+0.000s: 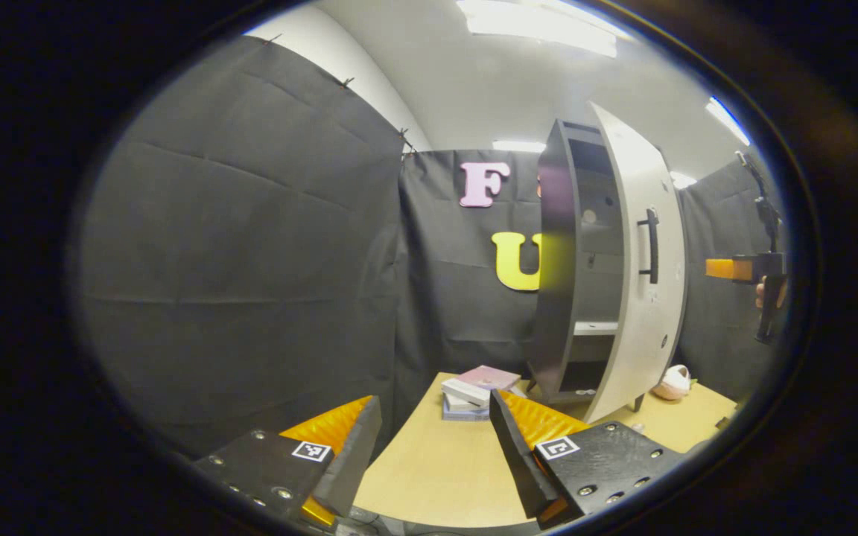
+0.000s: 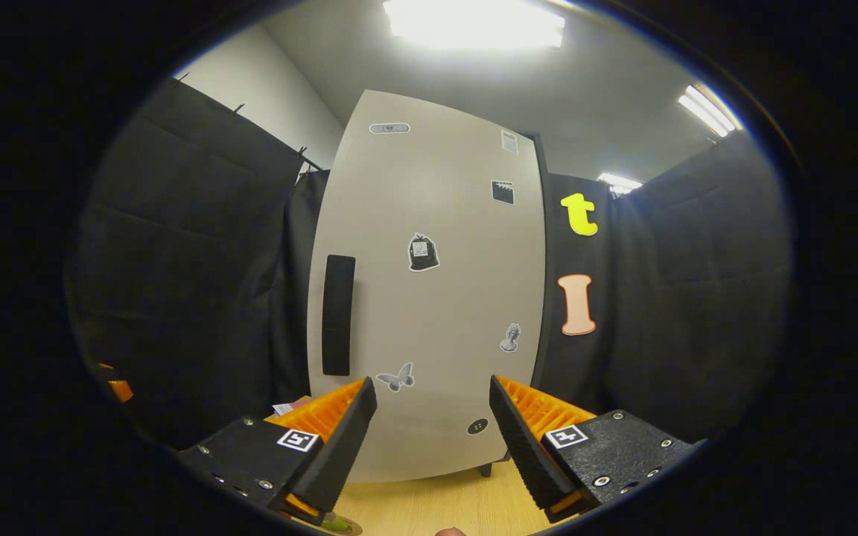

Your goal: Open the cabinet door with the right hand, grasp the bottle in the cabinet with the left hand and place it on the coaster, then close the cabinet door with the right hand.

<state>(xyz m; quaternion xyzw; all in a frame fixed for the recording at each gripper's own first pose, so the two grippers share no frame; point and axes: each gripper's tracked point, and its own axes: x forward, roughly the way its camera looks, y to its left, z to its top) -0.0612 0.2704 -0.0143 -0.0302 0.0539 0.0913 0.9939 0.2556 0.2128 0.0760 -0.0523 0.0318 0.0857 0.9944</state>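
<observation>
One cabinet [image 1: 585,268] stands on the pale wooden worktop [image 1: 429,476] at centre right of the left gripper view, its single light-coloured door [image 1: 641,298] swung partly open, edge toward the camera, one dark vertical handle [image 1: 651,246] on its face. Shelves show inside the dark interior; whether a bottle sits there cannot be made out. The left gripper [image 1: 435,447], at the bottom of the frame, is released, its two fingers spread wide over bare worktop with nothing between them. A small stack of boxes [image 1: 474,394] lies beyond it, left of the cabinet's foot, and one pale rounded object [image 1: 673,383] rests at lower right behind the door. In the right gripper view the door's front [image 2: 429,298] fills the centre, bearing several stickers and the handle at left. The right gripper [image 2: 433,439] hangs released before the door's lower part, grasping nothing, and appears at the far right edge of the left gripper view.
</observation>
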